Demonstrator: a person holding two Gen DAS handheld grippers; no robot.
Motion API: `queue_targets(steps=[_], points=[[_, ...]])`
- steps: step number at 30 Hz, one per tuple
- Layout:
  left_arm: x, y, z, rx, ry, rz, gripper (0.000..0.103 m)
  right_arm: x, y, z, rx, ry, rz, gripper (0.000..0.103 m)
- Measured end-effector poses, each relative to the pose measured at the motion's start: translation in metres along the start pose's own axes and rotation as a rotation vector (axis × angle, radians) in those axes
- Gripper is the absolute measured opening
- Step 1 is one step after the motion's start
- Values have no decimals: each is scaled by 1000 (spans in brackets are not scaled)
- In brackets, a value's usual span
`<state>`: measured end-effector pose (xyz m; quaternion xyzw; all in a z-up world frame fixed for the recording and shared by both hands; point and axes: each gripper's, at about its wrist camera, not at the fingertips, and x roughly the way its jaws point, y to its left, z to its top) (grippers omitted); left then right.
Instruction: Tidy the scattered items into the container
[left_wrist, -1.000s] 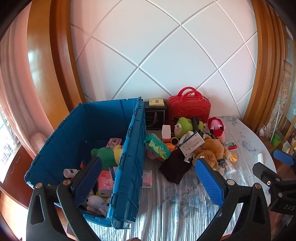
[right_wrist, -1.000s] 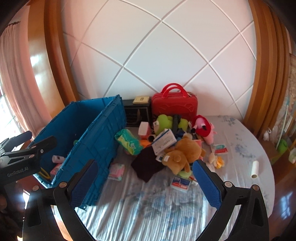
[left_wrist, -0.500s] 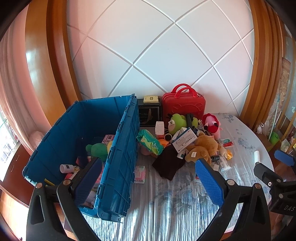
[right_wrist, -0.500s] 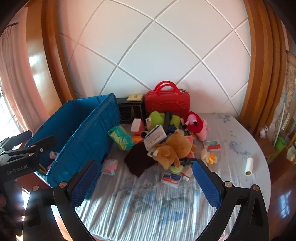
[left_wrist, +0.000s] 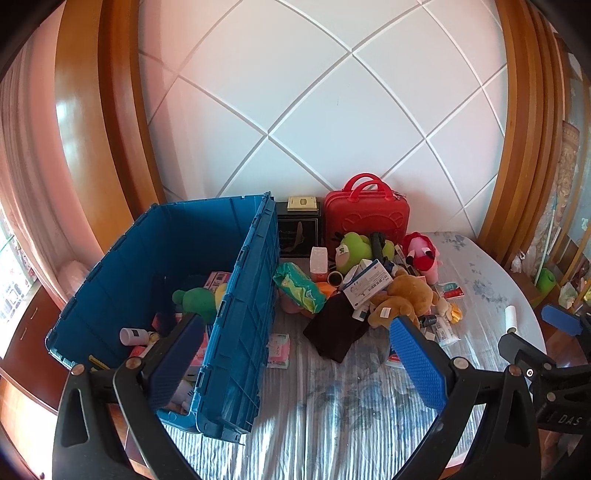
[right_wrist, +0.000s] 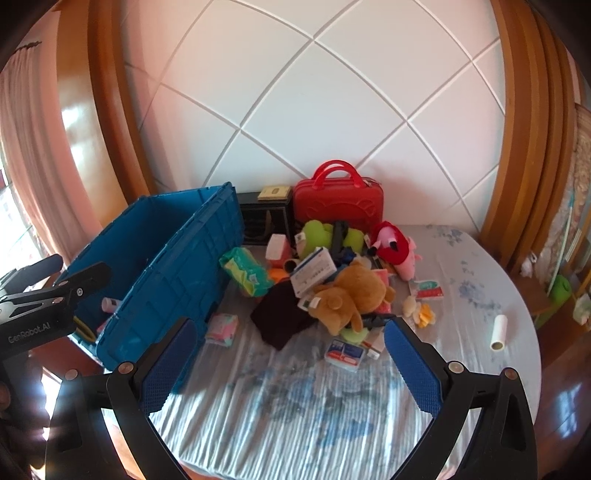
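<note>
A blue crate (left_wrist: 243, 295) (right_wrist: 173, 266) stands at the table's left and holds a green plush (left_wrist: 195, 299), a white bottle (left_wrist: 131, 335) and boxes. A pile lies to its right: brown teddy (right_wrist: 351, 295), green plush (right_wrist: 314, 236), red-pink plush (right_wrist: 391, 243), white box (right_wrist: 314, 271), green wipes pack (right_wrist: 245, 271), dark cloth (right_wrist: 280, 317). A pink packet (right_wrist: 221, 328) lies by the crate. My left gripper (left_wrist: 295, 354) is open and empty, over the crate's near right wall. My right gripper (right_wrist: 288, 362) is open and empty, above the tablecloth in front of the pile.
A red case (right_wrist: 338, 205) and a black box (right_wrist: 264, 221) stand against the wall behind the pile. A white roll (right_wrist: 499, 332) lies near the table's right edge. A red-white box (right_wrist: 345, 354) lies before the pile. Striped tablecloth (right_wrist: 295, 406) covers the table.
Both grippers have pulled back and risen; the crate and pile look smaller and farther away. Nothing on the table has moved. Both stay open.
</note>
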<state>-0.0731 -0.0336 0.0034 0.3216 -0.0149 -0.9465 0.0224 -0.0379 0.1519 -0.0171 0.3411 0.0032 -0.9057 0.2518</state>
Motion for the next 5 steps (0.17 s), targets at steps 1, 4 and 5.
queue_targets(steps=[1,4,5], points=[[0,1,-1,0,1,-2,102,0,0,0,0,1,1,103],[0,2,-2,2,4,-4,102,0,1,-1,-2,1,2,103],[0,2,-1,3,4,-4,102,0,1,-2,-1,1,2,103]])
